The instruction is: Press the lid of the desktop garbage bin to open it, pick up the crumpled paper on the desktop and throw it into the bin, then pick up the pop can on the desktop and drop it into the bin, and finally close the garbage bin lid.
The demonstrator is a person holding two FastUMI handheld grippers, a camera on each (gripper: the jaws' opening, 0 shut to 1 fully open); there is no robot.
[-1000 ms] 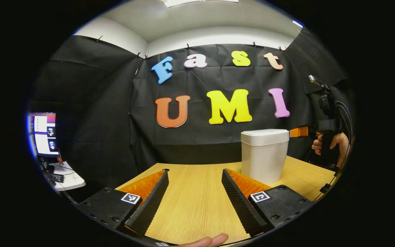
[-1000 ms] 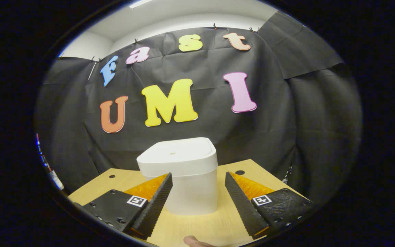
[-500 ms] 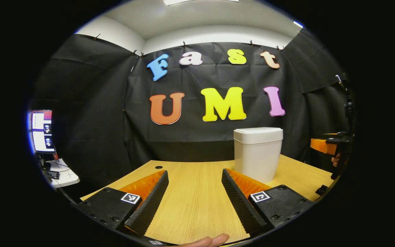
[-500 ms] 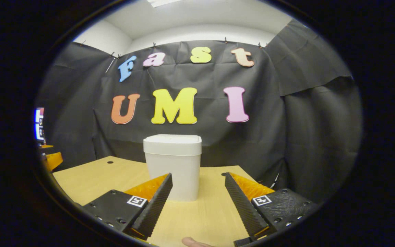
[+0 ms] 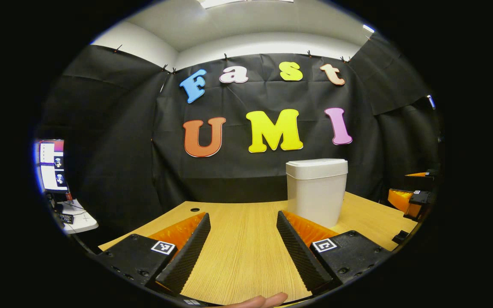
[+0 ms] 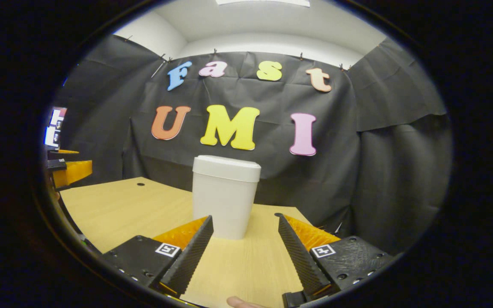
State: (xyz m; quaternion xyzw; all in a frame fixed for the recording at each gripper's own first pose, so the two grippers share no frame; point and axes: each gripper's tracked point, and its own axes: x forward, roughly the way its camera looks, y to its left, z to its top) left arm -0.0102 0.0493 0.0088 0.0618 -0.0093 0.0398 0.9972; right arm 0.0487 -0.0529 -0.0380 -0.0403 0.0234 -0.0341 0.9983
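Observation:
A white bin (image 5: 316,191) with its lid down stands on the wooden table (image 5: 242,244), toward the back right in the left gripper view. My left gripper (image 5: 243,246) is open low over the table, with bare wood between its fingers and the bin beyond its right finger. In the right gripper view the same bin (image 6: 225,194) stands straight ahead, lid shut. My right gripper (image 6: 245,248) is open near the table's front, a short way back from the bin. The right gripper (image 5: 409,199) also shows at the far right of the left gripper view.
A monitor (image 5: 51,164) and a small white side table (image 5: 77,220) sit off to the left beyond the table edge. Small round holes (image 5: 194,210) mark the table's back corners. The left gripper (image 6: 69,169) appears at the left edge of the right gripper view.
My right gripper has dropped from above the bin's lid and pulled back toward the table's front. The left gripper drifted slightly; the bin's lid stays down.

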